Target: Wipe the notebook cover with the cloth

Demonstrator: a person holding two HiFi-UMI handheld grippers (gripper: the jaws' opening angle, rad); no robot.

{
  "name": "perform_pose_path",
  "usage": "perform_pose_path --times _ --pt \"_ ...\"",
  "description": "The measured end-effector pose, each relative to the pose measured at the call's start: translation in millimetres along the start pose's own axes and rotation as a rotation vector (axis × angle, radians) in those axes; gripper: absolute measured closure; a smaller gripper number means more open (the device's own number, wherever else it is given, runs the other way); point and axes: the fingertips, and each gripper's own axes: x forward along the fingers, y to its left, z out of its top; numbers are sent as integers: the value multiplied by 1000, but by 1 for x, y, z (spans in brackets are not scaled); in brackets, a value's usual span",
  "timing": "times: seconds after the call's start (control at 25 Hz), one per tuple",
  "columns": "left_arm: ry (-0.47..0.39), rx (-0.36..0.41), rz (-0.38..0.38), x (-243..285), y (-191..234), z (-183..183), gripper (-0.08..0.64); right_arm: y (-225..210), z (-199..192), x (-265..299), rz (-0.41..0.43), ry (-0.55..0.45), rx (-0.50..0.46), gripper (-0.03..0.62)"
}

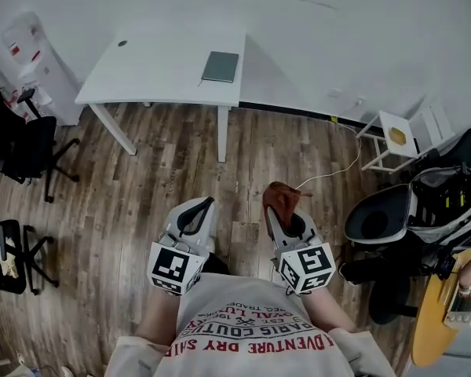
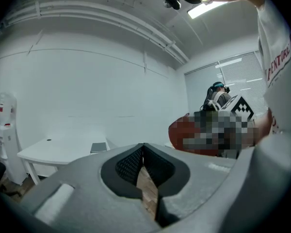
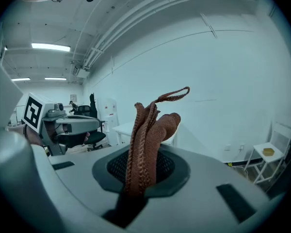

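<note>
while both grippers are held low in the centre of the head view, the brown cloth (image 1: 281, 195) is clamped between the jaws of the right gripper (image 1: 283, 214), its folds standing up past them. the left gripper (image 1: 198, 212) is seen with jaws pressed together on nothing. the dark notebook (image 1: 220, 67) is laid flat on the white table (image 1: 141, 73) in the upper middle of the frame, well apart from both.

A closed dark notebook (image 1: 220, 67) is laid flat near the right edge of a white table (image 1: 157, 65). A bunched reddish-brown knitted cloth (image 3: 148, 130) is clamped upright in the right gripper (image 3: 138, 178).
</note>
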Motion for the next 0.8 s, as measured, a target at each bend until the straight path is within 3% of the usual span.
perform_pose_path --times 0.4,0.56,0.8 --pt "-27 19 -35 47 122 21 549 0 40 115 -62 17 31 525" --pt "-3 9 -32 55 168 15 549 5 43 157 -76 41 87 525" --pt "31 -26 -9 71 210 -1 549 5 38 205 -53 95 93 525"
